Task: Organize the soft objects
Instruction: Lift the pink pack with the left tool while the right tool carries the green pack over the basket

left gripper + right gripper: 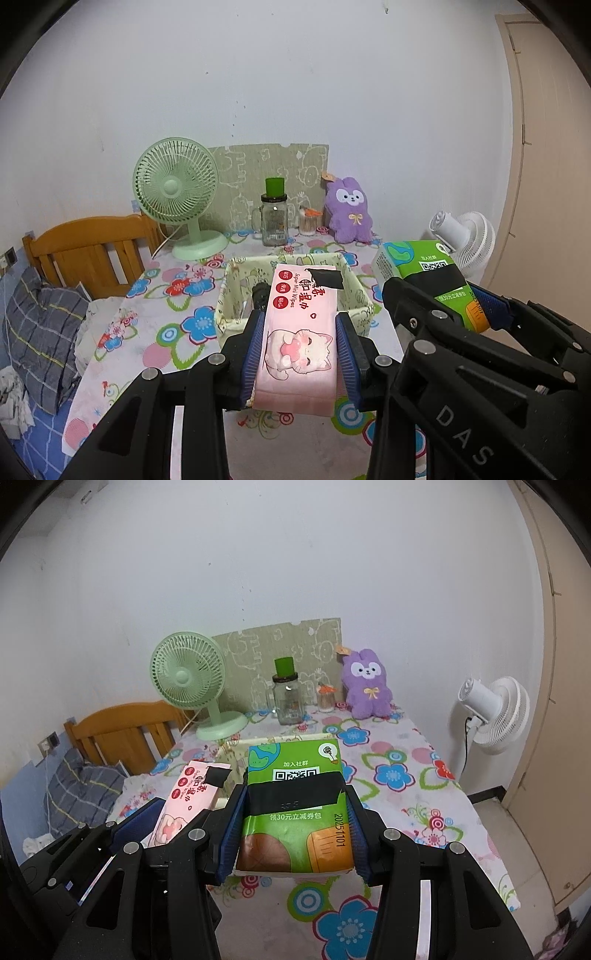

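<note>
The left tool (300, 350) is clamped on a pink wipes pack (299, 332), its blue pads (253, 354) pressed to both long sides. The pack is held level above the counter (177, 325), its far end reaching over the near rim of a fabric basket (232, 295) that stands mid-counter. A black tape patch sits on the pack's far end. Something dark lies inside the basket at its left; what it is cannot be told.

The right tool (295, 823) grips a green tissue pack (295, 805) between its pads, also raised off the counter, with a black tape band across its middle. It hangs just right of the wipes pack, and in the right wrist view it hides most of the basket behind it.

Along the far edge of the counter, from left to right, stand a green fan (177, 195), a glass jar (275, 218) with a green lid, a small swab pot (308, 221) and a purple plush (349, 210) leaning at the wall. A white fan (491, 712) stands on the floor to the right. A bed (44, 317) with a wooden headboard lies to the left.
</note>
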Motion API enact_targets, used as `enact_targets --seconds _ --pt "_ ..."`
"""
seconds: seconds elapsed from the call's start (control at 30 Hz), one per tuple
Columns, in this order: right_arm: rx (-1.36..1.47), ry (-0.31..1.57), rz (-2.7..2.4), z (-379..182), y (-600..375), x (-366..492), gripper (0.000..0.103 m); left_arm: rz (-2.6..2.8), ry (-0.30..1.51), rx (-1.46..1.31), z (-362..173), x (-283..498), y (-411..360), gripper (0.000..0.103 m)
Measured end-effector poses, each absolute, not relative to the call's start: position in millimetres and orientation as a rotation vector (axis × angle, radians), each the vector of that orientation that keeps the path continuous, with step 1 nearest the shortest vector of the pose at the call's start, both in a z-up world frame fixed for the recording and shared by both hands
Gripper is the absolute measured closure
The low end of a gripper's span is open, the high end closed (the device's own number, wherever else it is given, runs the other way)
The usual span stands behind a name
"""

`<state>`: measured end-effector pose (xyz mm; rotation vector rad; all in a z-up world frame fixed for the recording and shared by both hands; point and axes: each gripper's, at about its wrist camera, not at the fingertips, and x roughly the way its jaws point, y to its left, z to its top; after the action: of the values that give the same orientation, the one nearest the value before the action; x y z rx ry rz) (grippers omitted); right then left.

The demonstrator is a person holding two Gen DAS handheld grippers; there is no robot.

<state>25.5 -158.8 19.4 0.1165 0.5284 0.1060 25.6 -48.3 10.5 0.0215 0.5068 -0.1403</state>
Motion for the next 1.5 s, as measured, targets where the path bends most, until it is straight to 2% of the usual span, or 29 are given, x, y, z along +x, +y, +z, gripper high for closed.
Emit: enact_targets --seconds 0.6,1.5 --pt "0.136 0.509 0.123 32.8 -156.7 60.4 0.050 -0.124 0.488 0.017 25.6 58.7 -45.4 0.064" --pt "0.142 0.579 0.140 10.1 -150.9 161.2 0.050 -0.091 0.558 0.005 7.8 151.1 -37.8 0.064"
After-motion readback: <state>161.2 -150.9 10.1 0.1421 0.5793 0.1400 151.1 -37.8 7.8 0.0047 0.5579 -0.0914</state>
